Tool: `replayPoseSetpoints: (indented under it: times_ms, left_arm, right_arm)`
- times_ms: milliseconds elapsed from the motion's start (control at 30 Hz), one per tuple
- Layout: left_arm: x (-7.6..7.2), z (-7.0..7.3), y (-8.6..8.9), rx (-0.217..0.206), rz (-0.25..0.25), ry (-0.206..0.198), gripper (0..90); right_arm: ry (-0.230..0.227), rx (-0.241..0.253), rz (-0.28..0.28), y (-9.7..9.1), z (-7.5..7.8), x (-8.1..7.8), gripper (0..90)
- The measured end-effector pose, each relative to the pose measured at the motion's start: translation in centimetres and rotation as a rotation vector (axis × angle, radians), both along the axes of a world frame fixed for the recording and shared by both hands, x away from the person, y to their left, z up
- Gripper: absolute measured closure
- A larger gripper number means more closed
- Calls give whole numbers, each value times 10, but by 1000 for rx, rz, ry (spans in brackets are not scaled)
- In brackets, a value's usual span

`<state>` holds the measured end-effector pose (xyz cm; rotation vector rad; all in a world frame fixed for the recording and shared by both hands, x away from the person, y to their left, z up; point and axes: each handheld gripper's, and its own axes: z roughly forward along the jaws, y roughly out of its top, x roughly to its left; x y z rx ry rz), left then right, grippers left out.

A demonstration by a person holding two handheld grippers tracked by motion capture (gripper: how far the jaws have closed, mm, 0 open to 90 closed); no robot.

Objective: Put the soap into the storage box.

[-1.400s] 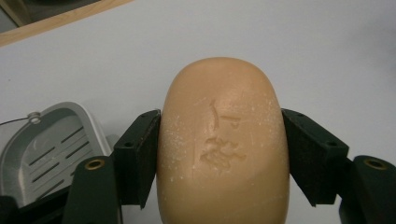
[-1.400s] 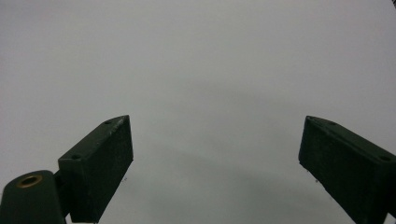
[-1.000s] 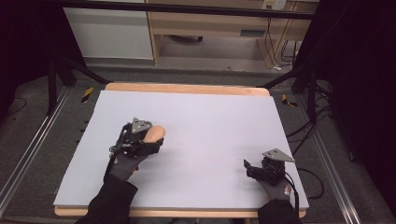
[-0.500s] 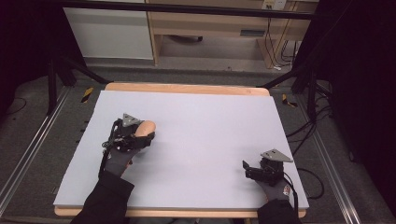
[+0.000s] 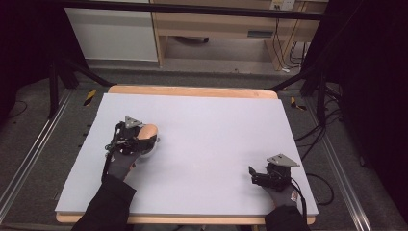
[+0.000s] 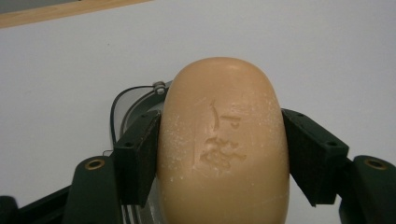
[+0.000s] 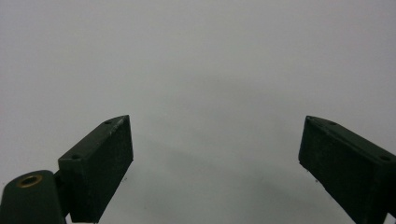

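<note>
Left gripper view is showing my left tool (image 6: pixel 219 154) clamping a tan soap bar (image 6: pixel 223 144) by its sides, above a clear dish (image 6: pixel 122 112) on the desk (image 5: pixel 216 125). I'm judging a placing step; next calls for lowering gently. My right tool (image 7: pixel 215 158) is idling wide apart.

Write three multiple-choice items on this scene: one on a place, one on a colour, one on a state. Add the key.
1. Where is the oval tan soap bar?
A. between the left gripper fingers
B. at the table's far right corner
C. under the right gripper

2. What colour is the table's flat surface?
A. red
B. pale lilac-grey
C. green

3. How stand the right gripper fingers?
A. shut on a cloth
B. shut on the bar
C. spread apart, holding nothing

Key: 1 A, both pads press its sides; 2 B, the high view shows it; 3 C, a wide gap shows between them.
</note>
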<state>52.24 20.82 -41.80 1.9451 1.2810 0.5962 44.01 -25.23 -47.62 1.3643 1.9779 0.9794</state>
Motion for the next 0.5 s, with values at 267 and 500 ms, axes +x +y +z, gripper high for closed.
replayPoseSetpoints:
  times_ms: [267,500]
  left_arm:
    - [4,-7,2,6,17,12,318]
    - [6,-11,5,25,24,27,318]
  right_arm:
    - [4,-2,0,0,0,0,102]
    - [4,-2,1,0,0,0,102]
